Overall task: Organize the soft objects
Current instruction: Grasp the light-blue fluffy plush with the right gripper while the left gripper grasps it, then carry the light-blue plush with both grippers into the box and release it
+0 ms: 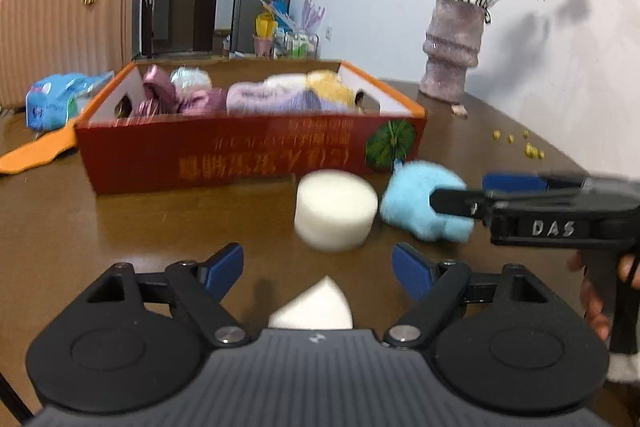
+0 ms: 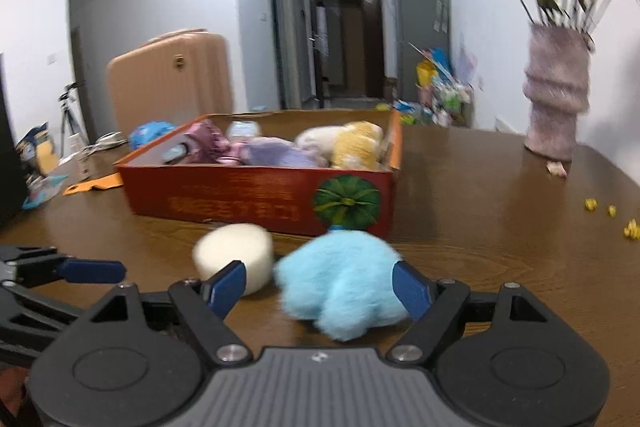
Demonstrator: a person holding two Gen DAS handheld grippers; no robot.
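Brown wooden worktop (image 1: 120,227) in a lived-in room, dark doorway and grey fridge at the back. Far left, behind the worktop: a ribbed pink suitcase (image 1: 60,31). Next, a blue packet (image 1: 56,99) and an orange flap lying flat beside a red box (image 1: 240,151). Inside the box: a heap of soft things, pink and purple to the left, white and yellow to the right. In front of the box, apart from it, an upright white foam cylinder (image 1: 336,211); just right of that, a fluffy blue toy (image 1: 416,203), close to the cylinder but contact not clear. Nearer the left camera, a white foam wedge (image 1: 316,307), partly hidden by the tool body.

Left claw (image 1: 318,269): blue pads (image 1: 224,267) wide apart, nothing between them, just short of the cylinder. Right claw (image 2: 320,285): spread wide too, straddling the blue toy, right pad (image 2: 412,289) at the fluff, left pad clear of it; no squeeze visible. A hand on the right tool's grip at the frame edge.

Far right: a mauve vase (image 1: 452,47) of dried roses, yellow crumbs (image 1: 520,143) scattered near it.
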